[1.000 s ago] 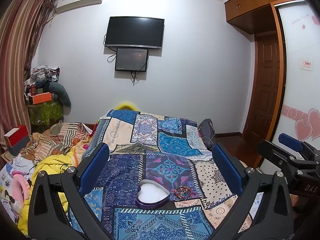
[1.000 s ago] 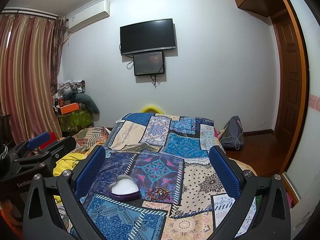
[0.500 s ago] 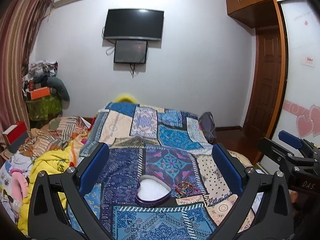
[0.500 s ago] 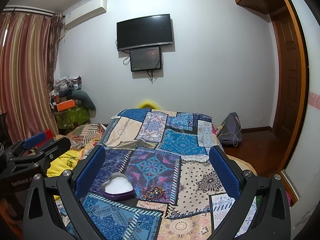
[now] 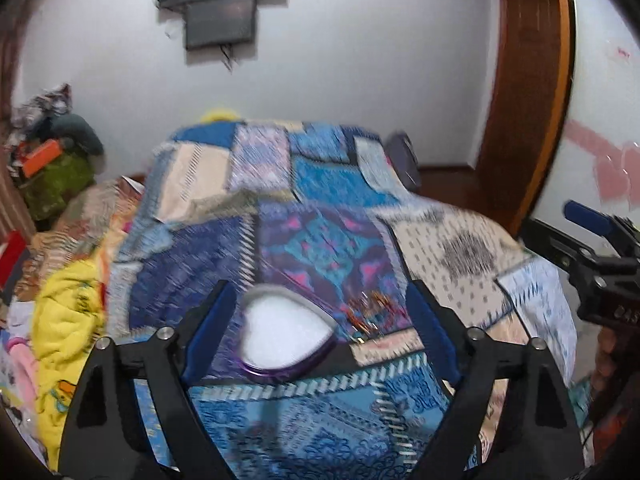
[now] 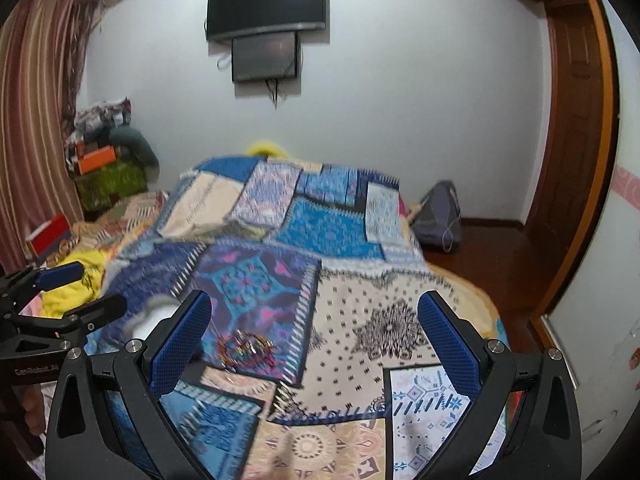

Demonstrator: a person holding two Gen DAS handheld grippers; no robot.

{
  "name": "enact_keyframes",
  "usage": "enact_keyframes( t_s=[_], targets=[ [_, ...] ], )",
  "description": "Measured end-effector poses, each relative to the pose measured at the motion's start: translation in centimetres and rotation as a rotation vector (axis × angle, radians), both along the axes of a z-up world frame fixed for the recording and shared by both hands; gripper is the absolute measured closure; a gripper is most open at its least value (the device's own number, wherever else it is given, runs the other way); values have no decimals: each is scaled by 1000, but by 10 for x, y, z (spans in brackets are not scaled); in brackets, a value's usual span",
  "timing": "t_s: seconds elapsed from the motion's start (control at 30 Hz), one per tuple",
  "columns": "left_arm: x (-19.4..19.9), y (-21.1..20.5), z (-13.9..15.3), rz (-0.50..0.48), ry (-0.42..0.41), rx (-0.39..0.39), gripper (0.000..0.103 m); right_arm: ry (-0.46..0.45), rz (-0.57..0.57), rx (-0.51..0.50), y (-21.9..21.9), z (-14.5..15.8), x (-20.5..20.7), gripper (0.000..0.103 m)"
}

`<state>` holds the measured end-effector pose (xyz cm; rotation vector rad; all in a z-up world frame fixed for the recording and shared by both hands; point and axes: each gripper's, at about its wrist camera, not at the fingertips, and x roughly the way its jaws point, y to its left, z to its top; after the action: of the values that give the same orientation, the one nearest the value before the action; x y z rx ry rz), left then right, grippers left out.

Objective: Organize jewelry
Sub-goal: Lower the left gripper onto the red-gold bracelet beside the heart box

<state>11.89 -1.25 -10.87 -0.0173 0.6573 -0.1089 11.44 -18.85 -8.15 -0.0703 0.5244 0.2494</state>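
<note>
A purple heart-shaped jewelry box (image 5: pixel 282 338) with a white lining lies open on the patchwork bedspread (image 5: pixel 320 188). A pile of colourful beaded bracelets (image 5: pixel 370 312) lies just to its right. My left gripper (image 5: pixel 320 320) is open and empty, with the box between its fingers and the bracelets near its right finger. My right gripper (image 6: pixel 316 336) is open and empty; the bracelets (image 6: pixel 248 348) lie just inside its left finger (image 6: pixel 180 344). The box (image 6: pixel 150 318) is partly hidden behind that finger. Both views are motion-blurred.
A yellow blanket (image 5: pixel 68 320) and piled clothes lie left of the bed. A dark bag (image 6: pixel 438 216) sits on the wooden floor at the right. A TV (image 6: pixel 266 4) hangs on the far wall. The left gripper (image 6: pixel 52 304) shows in the right wrist view.
Both grippers have moved forward and down toward the bed; the box and bracelets now appear closer and larger. Both stay open.
</note>
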Motion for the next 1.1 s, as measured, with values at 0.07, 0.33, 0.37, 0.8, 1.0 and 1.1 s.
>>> enact_keyframes(
  t_s=[0.07, 0.33, 0.37, 0.8, 1.0, 1.1],
  targets=[
    [10, -6, -14, -47, 51, -24, 27, 50, 20, 1, -4, -11, 9, 9],
    [45, -30, -60, -172, 219, -60, 63, 240, 112, 47, -10, -52, 36, 47],
    [47, -31, -63, -184, 234, -69, 67, 250, 124, 51, -10, -55, 37, 49],
    [96, -38, -88, -178, 282, -48, 82, 367, 256, 75, 3, -87, 65, 64],
    [113, -39, -93, -187, 289, -13, 84, 411, 282, 88, 5, -99, 79, 65],
    [119, -40, -98, -185, 299, -6, 86, 428, 292, 87, 7, -103, 84, 68]
  ],
)
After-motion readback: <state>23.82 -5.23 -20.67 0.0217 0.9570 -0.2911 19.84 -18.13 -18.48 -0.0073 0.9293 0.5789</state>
